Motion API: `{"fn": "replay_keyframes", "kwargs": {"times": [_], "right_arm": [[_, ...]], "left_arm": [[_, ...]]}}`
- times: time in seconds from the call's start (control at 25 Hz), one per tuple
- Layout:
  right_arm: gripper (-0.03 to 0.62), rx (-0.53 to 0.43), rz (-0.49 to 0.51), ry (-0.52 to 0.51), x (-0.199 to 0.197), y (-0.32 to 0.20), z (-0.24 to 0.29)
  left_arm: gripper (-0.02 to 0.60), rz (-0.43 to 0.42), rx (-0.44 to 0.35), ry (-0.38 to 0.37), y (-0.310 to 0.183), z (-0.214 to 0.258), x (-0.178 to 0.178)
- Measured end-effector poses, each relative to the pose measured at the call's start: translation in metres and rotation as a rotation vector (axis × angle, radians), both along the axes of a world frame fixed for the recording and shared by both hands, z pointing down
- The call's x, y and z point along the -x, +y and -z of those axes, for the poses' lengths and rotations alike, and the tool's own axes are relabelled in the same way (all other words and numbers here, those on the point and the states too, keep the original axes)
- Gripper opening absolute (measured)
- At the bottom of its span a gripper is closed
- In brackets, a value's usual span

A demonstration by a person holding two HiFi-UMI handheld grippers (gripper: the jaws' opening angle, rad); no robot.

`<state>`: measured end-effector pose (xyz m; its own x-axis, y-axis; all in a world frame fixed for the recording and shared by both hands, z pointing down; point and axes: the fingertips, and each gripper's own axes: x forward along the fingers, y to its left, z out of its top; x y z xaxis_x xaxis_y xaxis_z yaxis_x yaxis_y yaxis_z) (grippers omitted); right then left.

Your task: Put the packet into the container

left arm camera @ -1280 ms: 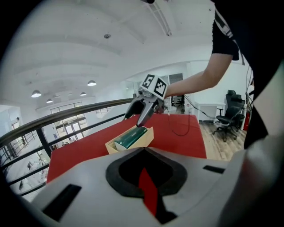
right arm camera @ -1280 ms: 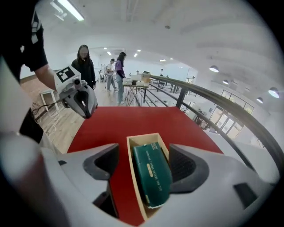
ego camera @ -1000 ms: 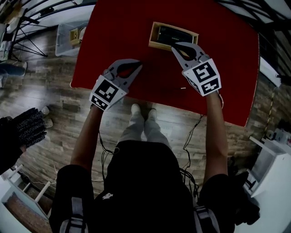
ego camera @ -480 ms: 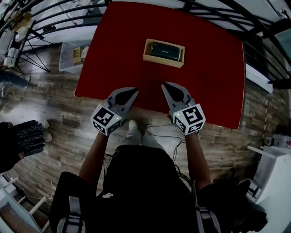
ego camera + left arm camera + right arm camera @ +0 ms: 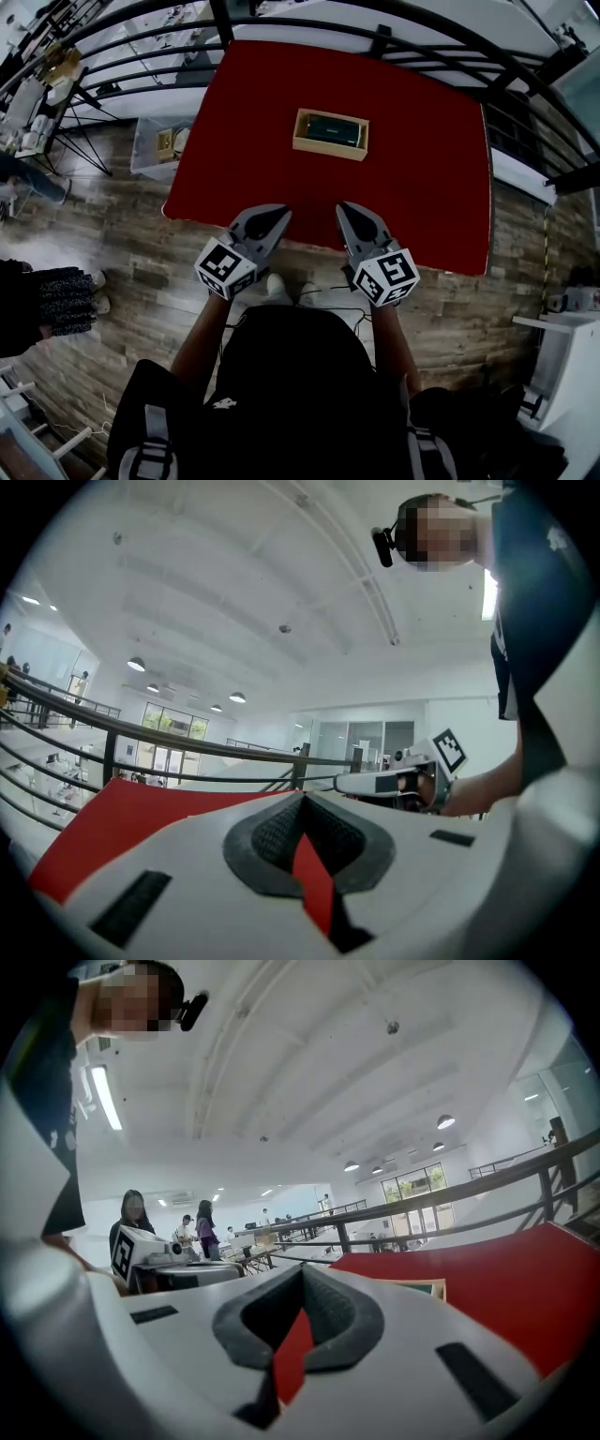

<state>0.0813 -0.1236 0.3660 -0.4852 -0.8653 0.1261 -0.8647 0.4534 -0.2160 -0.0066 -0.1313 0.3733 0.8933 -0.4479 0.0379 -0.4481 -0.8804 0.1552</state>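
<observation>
A shallow wooden container [image 5: 328, 149] sits mid-way across the red table [image 5: 422, 178], and a dark packet [image 5: 330, 128] lies inside it. Both grippers hover over the table's near edge, well short of the container. My left gripper [image 5: 278, 215] is shut with nothing between its jaws, and the same shows in the left gripper view [image 5: 302, 801]. My right gripper [image 5: 343, 208] is also shut and empty [image 5: 302, 1274]. From the right gripper view only a corner of the container [image 5: 427, 1287] shows beyond the jaws.
A clear plastic bin [image 5: 159, 145] stands on the wooden floor left of the table. A black railing [image 5: 375, 37] runs behind the table's far edge. A person's dark knit sleeve [image 5: 56, 300] is at the left, and a white cabinet [image 5: 562, 366] at the right.
Both grippers have drawn back from the container to the table's near edge. The right one was at the container a second ago. The packet stays in the container.
</observation>
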Motion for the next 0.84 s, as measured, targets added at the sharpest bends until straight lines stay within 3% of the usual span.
{"fn": "replay_keyframes", "kwargs": {"times": [0.28,0.84], "right_arm": [[0.021,-0.032,0.04,0.008,0.009,0.01,0.009],[0.02,-0.022,0.058,-0.017,0.015,0.015,0.004]], "left_arm": [[0.008,0.002,-0.03,0.021,0.009,0.015,-0.003],[0.008,0.017,-0.018,0.026,0.015,0.02,-0.002]]}}
